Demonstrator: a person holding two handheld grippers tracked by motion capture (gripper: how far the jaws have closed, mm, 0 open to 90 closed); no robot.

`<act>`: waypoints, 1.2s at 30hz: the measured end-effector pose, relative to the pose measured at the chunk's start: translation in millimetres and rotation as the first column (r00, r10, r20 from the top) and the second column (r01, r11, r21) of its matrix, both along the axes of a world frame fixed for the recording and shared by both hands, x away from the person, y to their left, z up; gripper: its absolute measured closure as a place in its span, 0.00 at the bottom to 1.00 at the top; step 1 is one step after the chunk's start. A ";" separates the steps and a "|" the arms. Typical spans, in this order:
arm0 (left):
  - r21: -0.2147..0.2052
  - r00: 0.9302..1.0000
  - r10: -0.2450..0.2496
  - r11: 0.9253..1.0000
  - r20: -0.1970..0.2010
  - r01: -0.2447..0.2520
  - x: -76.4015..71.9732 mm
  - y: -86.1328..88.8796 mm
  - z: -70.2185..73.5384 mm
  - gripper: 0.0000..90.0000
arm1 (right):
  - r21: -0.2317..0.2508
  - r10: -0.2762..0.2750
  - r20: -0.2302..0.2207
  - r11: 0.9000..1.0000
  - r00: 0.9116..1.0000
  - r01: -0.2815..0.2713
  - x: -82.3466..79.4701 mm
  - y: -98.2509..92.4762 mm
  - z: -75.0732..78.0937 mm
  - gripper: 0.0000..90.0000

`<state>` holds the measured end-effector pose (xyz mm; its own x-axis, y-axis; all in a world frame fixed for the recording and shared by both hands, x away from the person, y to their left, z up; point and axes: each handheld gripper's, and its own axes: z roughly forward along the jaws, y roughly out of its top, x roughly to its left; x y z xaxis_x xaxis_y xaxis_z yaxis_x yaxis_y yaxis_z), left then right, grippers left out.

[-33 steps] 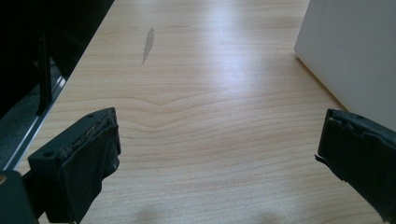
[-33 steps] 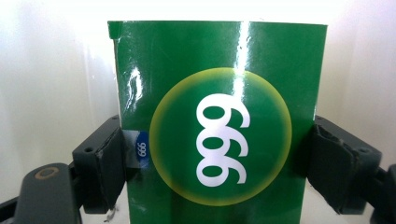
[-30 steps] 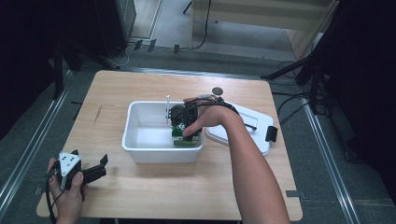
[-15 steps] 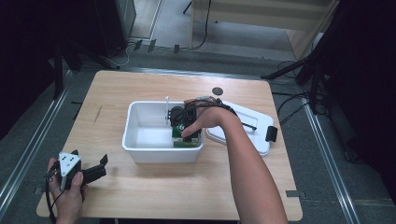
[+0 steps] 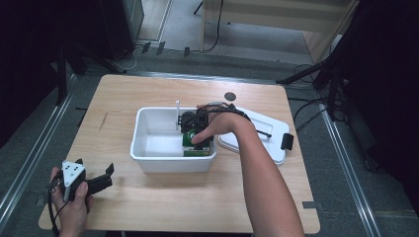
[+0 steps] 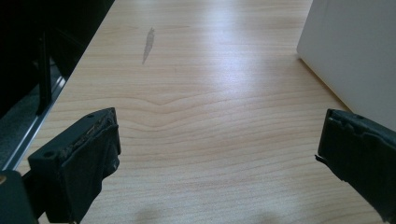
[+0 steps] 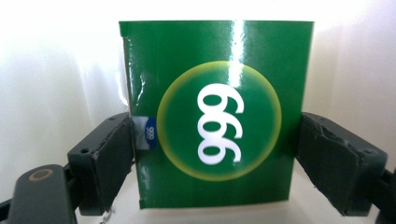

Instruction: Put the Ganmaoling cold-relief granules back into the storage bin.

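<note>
Two grippers on my screen. Right gripper (image 7: 212, 154) down inside white bin (image 5: 148, 153), jaws around green box (image 7: 215, 112) with white "999" print. Left pad touches box edge; at right pad I see thin gap, so firm grip I cannot confirm. Box stands at bin's right end, near lid (image 5: 269, 133) on table (image 5: 148, 207). Left gripper (image 6: 217, 158) low over bare wood beside bin wall, jaws wide apart, nothing between.

A glossy green box (image 7: 215, 112) printed with a white "999" in a yellow-ringed circle lies flat inside the white plastic bin (image 5: 153, 143), at its right end.
</note>
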<state>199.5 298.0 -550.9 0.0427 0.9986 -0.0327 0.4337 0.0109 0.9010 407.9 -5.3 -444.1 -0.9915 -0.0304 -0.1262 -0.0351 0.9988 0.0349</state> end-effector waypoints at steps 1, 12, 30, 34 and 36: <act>0.001 1.000 0.000 1.000 -0.001 0.000 0.0 -0.1 0.0 0.00 | 0.003 0.006 0.008 1.000 1.000 -0.006 -0.2 -0.5 2.0 0.16; 0.003 1.000 0.003 1.000 0.000 -0.003 0.1 -0.5 0.0 0.00 | 0.057 -0.028 0.019 0.998 0.999 0.027 -5.6 -7.1 25.7 0.13; 0.008 1.000 -0.003 1.000 -0.004 0.003 0.2 -0.7 0.1 0.00 | 0.121 -0.124 0.033 0.986 0.992 0.119 -10.5 -29.4 71.1 0.00; 0.007 1.000 -0.001 1.000 -0.002 0.001 0.0 -0.4 0.1 0.00 | 0.147 -0.142 0.039 0.980 0.989 0.135 -8.8 -36.6 78.7 0.00; 0.006 1.000 -0.002 1.000 -0.003 0.002 0.1 -0.3 0.1 0.00 | 0.161 -0.148 0.042 0.977 0.988 0.139 -8.5 -40.8 81.9 0.00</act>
